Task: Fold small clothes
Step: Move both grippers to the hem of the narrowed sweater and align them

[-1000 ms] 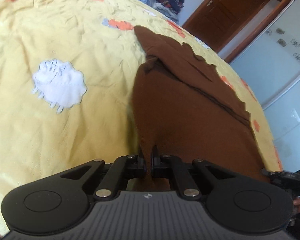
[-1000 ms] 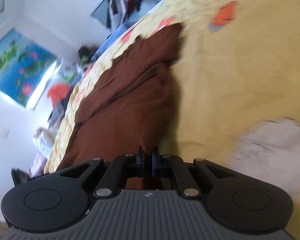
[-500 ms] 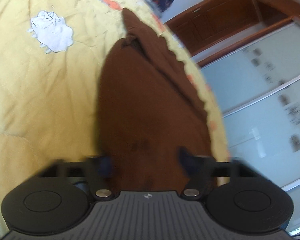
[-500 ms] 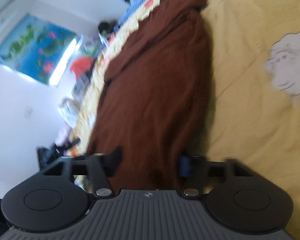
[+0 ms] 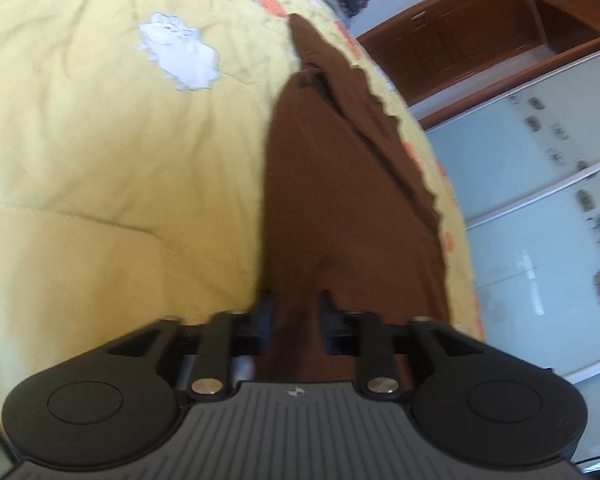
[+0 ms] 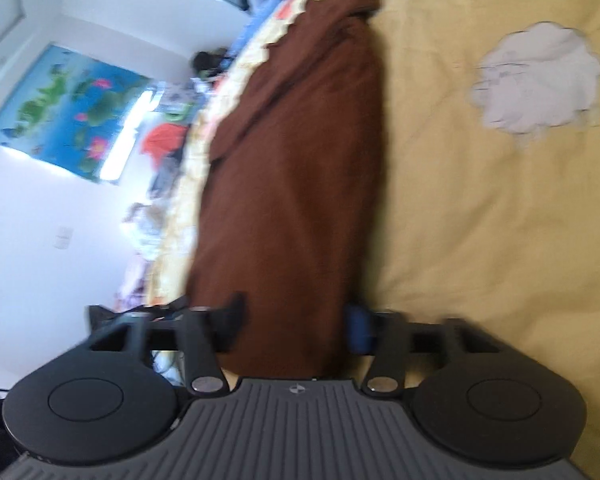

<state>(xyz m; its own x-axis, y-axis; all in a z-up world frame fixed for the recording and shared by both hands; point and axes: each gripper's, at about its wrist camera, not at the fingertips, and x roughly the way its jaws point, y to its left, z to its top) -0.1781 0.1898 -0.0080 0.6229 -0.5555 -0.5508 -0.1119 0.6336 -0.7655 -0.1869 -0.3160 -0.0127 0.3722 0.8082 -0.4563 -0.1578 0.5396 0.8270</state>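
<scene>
A yellow quilt [image 5: 100, 184] covers the bed and fills most of both views, wide and bare to the left of the cloth in the left wrist view and to the right of it in the right wrist view [image 6: 480, 220]. Its scalloped border with orange patches runs along the far side of the cloth, where the bed ends. Beyond that edge stand frosted sliding wardrobe doors [image 5: 540, 200] and a wooden cabinet [image 5: 452, 52] on one side, a white wall with a blue flower poster [image 6: 68, 108] on the other.

The brown garment [image 5: 340, 208] lies lengthwise on the quilt in a long folded strip, close along the scalloped border, tapering to a point at the far end; a loose fold runs down its border side. In the right wrist view the garment [image 6: 296, 184] has a straight edge toward the open quilt.

A white sheep patch [image 5: 180, 56] sits well apart from the cloth.

The left claw [image 5: 294, 312] is partly open, its near end of the cloth passing between the fingers without being pinched. The right claw [image 6: 296, 320] is spread wide, cloth lying loose between its fingers
</scene>
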